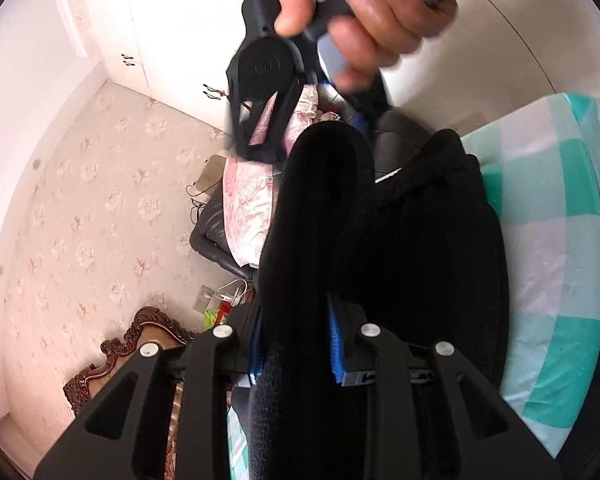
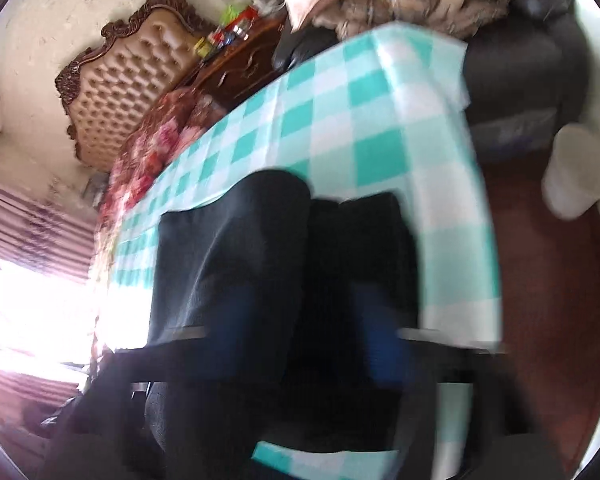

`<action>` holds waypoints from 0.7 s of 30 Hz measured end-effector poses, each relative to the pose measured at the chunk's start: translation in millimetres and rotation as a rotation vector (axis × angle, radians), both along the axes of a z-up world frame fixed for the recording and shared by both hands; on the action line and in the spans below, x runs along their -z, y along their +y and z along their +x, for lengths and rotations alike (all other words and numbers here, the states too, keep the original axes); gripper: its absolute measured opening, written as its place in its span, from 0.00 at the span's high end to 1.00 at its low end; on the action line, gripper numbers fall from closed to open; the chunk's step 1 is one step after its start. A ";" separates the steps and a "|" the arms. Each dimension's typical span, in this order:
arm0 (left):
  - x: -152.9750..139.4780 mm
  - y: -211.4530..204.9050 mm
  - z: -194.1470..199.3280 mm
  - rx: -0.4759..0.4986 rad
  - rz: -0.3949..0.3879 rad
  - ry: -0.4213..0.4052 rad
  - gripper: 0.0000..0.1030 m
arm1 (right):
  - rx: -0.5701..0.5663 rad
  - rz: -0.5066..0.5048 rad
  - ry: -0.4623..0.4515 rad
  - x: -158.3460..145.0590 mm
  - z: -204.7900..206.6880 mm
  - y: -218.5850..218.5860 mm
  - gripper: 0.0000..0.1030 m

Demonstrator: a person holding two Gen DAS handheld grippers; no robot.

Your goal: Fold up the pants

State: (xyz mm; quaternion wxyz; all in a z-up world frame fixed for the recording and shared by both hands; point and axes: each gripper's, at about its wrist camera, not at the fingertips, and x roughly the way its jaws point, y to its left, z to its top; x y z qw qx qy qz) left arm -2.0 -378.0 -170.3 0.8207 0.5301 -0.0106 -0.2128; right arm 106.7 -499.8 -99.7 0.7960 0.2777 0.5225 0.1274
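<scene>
Black pants (image 1: 380, 232) lifted off the checked tablecloth (image 1: 548, 208), one fold of fabric rising up between the left gripper (image 1: 296, 344) fingers, blue pads (image 1: 334, 344) pressed on the cloth, so it's clamped on the pants. Rest of the garment drapes toward the table edge.

Only the left wrist view shows the right gripper (image 1: 260, 120) from outside: held high above the pants, tilted down, a bare hand (image 1: 364, 12) wrapped round its grey handle; can't tell its finger gap from here, motion-blurred.

Right wrist view, blurred: pants (image 2: 236, 248) fill the space between the right gripper (image 2: 312, 320) fingers, blue pad (image 2: 380, 320) against the fabric, looks closed on them. This view alone shows the tablecloth (image 2: 360, 112) spread out, tufted headboard (image 2: 132, 80) and floral bedding (image 2: 156, 140) behind.

Left view adds floral wallpaper (image 1: 100, 200), white cupboards (image 1: 172, 24).
</scene>
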 end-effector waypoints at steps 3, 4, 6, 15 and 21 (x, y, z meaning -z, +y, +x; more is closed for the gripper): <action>2.9 -1.8 -3.9 0.009 0.010 -0.007 0.75 | -0.022 0.070 0.003 1.9 20.8 7.1 0.13; 2.5 -8.3 3.9 0.012 0.013 -0.005 0.75 | -0.018 0.050 0.019 5.0 30.2 10.1 0.13; 5.6 -21.4 -2.1 0.015 0.016 -0.010 0.75 | -0.033 0.012 0.072 17.4 49.0 22.7 0.16; 2.0 -12.1 -8.7 0.017 0.007 -0.094 0.75 | -0.133 -0.174 -0.092 -35.9 40.1 65.8 0.78; -2.2 -26.8 -14.7 0.067 0.000 -0.207 0.75 | -0.173 -0.351 -0.268 -99.8 2.4 64.6 0.78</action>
